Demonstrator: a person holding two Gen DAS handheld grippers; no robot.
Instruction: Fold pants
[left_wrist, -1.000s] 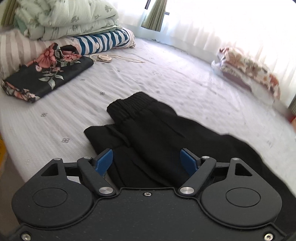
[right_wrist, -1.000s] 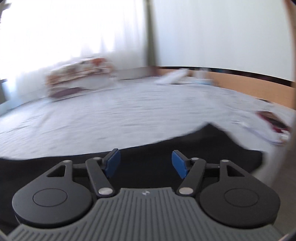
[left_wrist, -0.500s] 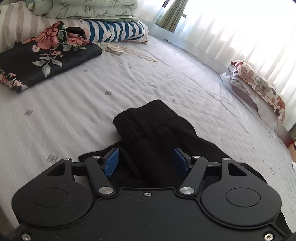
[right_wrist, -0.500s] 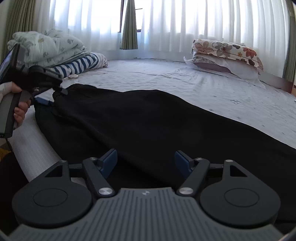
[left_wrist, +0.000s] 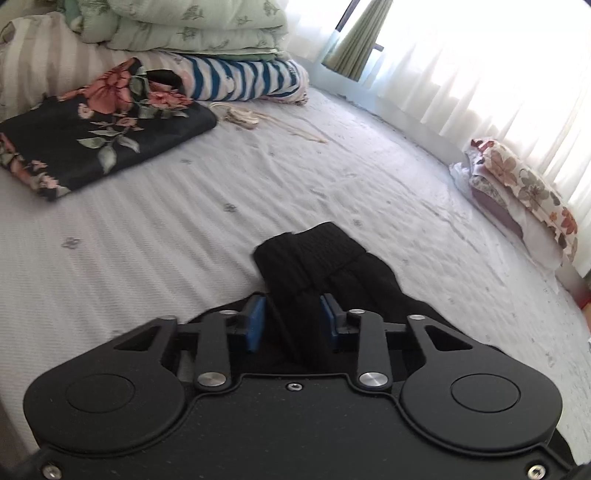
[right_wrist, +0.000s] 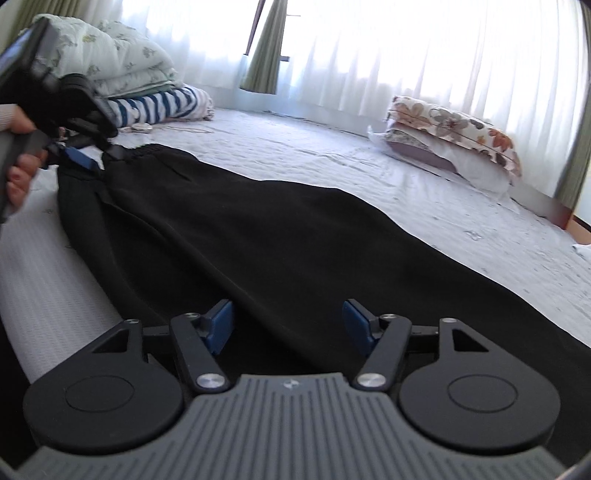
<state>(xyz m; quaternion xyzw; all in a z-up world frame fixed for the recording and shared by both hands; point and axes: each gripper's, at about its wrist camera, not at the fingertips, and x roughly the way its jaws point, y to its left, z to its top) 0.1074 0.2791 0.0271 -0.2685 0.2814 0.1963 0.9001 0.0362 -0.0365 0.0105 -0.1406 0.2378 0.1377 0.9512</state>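
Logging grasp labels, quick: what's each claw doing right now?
Left claw: shut on the pants at the waistband.
Right claw: open, over the pants, holding nothing.

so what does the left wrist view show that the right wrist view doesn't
Only the left wrist view: the floral black cloth, and the left gripper closing on the waistband. Only the right wrist view: the pants laid out along the bed, the hand, and the open right gripper over them. Both: striped cloth, pillow, curtains.
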